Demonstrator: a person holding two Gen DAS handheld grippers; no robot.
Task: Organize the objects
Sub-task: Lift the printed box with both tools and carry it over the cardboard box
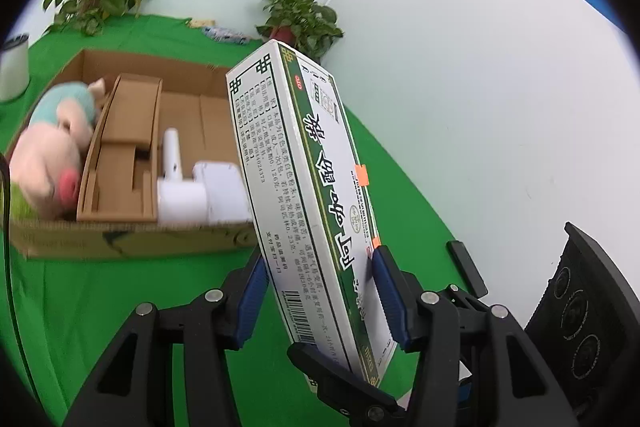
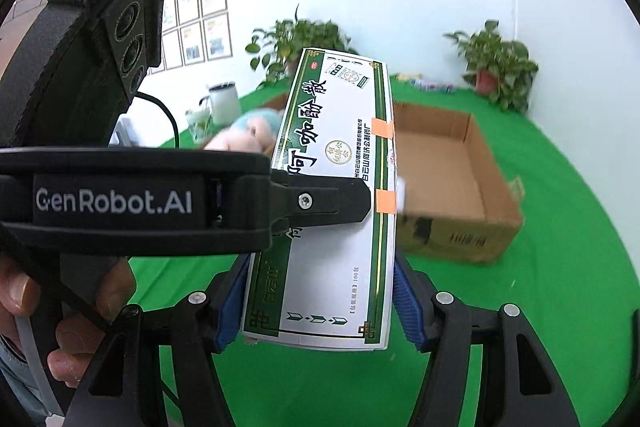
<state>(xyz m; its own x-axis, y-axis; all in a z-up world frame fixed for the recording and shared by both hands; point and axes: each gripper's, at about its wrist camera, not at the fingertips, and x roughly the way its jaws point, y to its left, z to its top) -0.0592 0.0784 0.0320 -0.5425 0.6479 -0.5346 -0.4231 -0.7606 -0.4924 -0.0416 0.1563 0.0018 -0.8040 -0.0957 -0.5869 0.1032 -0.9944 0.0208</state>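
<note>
- The medicine box (image 1: 316, 195), long and white with green borders and Chinese print, is held off the green cloth (image 1: 132, 291) by both grippers at once, its far end tilted upward.
- The left gripper (image 1: 318, 301) has its blue pads (image 1: 386, 291) pressed on the two long faces of the medicine box near its lower end; the jaws stand at a middling width, closed on the box.
- The right gripper (image 2: 320, 303) clamps the medicine box (image 2: 332, 187) by its narrow edges at the near end, blue pads (image 2: 408, 311) against both sides.
- In the right wrist view the left gripper's finger crosses over the printed top of the medicine box from the left.
- A hand (image 2: 80, 331) grasps the left gripper's handle, left of the medicine box.
- Behind the medicine box lies the open cardboard box (image 1: 132, 239) on the green cloth.
- Inside the cardboard box, left of the medicine box, are white items (image 1: 200, 187), a brown cardboard insert (image 1: 120, 155) and a plush pig (image 1: 52, 155).
- Two potted plants (image 1: 300, 15) stand against the white wall beyond the medicine box.
- Orange tape tabs (image 2: 384, 129) sit on the medicine box's right edge.
</note>
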